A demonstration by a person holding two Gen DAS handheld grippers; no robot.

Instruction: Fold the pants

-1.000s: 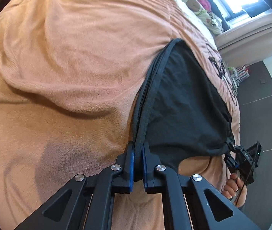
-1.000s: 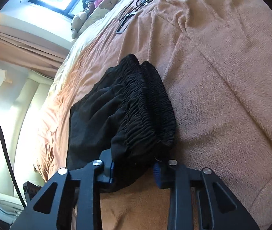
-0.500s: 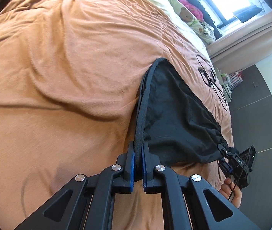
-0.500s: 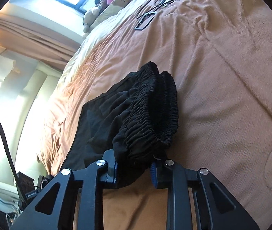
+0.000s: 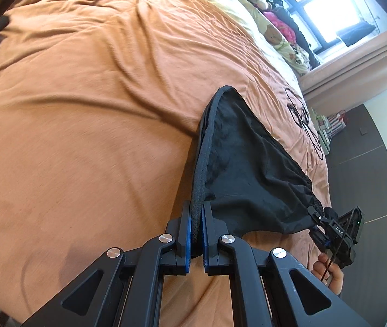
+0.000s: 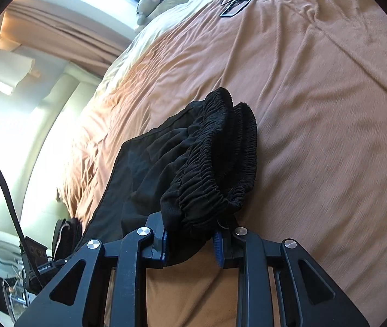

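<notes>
The black pants (image 5: 250, 174) hang stretched above an orange blanket (image 5: 84, 109), held at both ends. My left gripper (image 5: 196, 234) is shut on the hem edge of the legs, which runs up from the blue pads. My right gripper (image 6: 190, 241) is shut on the bunched elastic waistband (image 6: 215, 169); it also shows in the left wrist view (image 5: 329, 226), with a hand under it. The far fold of the pants touches the blanket.
Black cables (image 5: 302, 120) and a dark rectangular frame (image 6: 235, 6) lie on the blanket beyond the pants. Stuffed toys and pillows (image 5: 272, 27) sit at the bed's head under a window. Dark floor (image 5: 370, 169) runs along the bed's right side.
Both grippers have risen with the pants still held. The views now take in more of the bed. The pants hang more taut between them.
</notes>
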